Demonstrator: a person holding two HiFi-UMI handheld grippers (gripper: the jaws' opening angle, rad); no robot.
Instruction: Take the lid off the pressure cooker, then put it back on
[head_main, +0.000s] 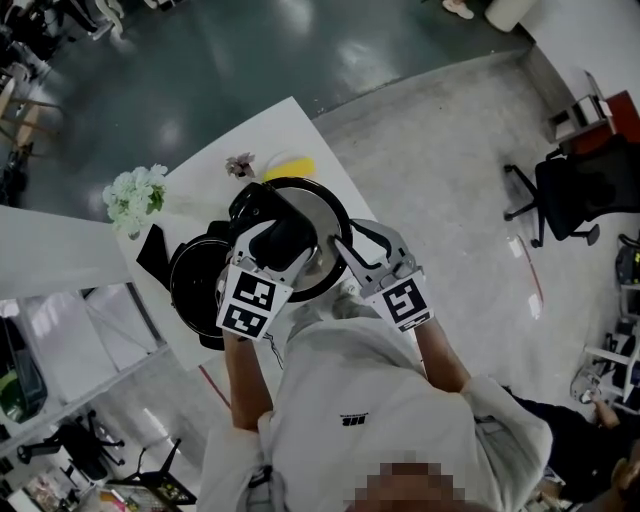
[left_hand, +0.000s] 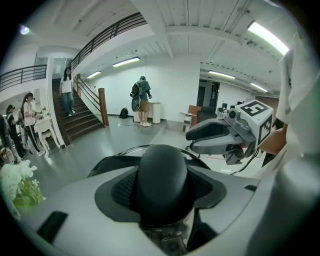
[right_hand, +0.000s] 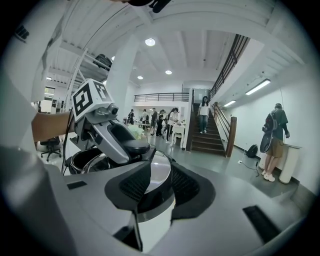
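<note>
Head view looks down; both gripper views closely share lid (head_main: 322, 212).

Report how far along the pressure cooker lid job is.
Done: the round silver, black-rimmed lid is off the open black cooker pot. In hand: the left tool clamps the lid's black domed knob and the right tool its rim, holding it beside the pot. Left: setting it back on.

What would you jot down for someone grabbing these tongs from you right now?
Grip: left tongs clamp the lid by its black knob; right tongs clamp its rim.
Where: lid held up beside the open pot on the white table.
Done: lid taken off.
Left: set it back on the pot, then let go.
</note>
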